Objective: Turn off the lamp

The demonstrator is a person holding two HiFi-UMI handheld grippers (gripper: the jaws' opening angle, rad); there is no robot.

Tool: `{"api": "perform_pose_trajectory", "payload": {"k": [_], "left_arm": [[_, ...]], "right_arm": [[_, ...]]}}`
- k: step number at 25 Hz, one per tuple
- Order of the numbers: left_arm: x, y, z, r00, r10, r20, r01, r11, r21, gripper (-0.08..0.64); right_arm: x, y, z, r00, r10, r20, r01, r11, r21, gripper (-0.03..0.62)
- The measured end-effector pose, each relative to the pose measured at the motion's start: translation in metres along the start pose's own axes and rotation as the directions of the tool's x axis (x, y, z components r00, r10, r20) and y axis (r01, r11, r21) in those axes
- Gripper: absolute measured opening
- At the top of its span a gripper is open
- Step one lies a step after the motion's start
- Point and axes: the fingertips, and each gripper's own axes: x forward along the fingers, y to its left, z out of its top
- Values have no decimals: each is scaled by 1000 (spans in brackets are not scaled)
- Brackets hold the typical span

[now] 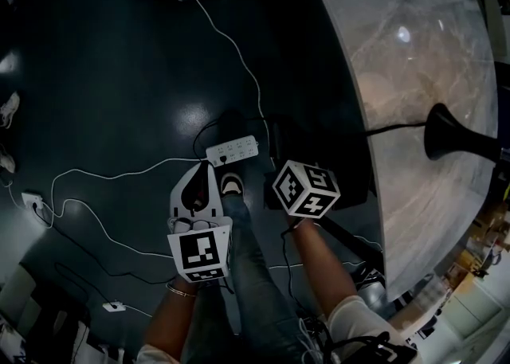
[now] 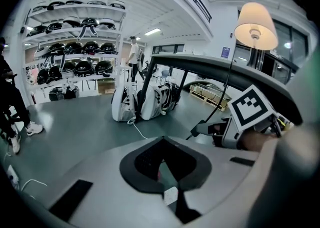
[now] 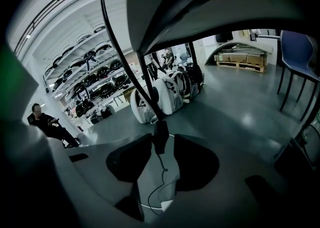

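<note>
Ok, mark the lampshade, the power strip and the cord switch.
lampshade (image 2: 255, 20), left gripper view, lit side.
power strip (image 1: 233, 150), head view, white top.
cord switch (image 3: 160, 137), right gripper view, dark body.

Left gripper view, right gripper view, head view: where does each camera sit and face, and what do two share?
Left gripper view: on the left gripper, facing the lit lamp; shut jaws and right gripper show.
Right gripper view: on the right gripper, below the table, facing bags; open jaws flank the switch.
Head view: on the head, steeply down at floor; forearms, legs, both grippers.
Shared: both gripper views show the bags.
</note>
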Motion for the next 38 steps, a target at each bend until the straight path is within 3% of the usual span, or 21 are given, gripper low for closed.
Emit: {"api": "perform_pose_trajectory", "payload": {"k": [5, 18, 38], "left_arm": [[2, 0, -3, 1000, -4, -5, 4, 1000, 0, -6], [2, 3, -8, 1000, 4, -11, -4, 1000, 5, -6], [-4, 2, -10, 1000, 6, -5, -6, 1000, 7, -6]], "right_arm": [[1, -2, 2, 1000, -8, -3, 8, 1000, -5, 92], [-5, -3, 1, 1000, 0, 8, 0, 1000, -5, 63], [-10, -4, 2, 1000, 7, 22, -7, 1000, 3, 67]]}}
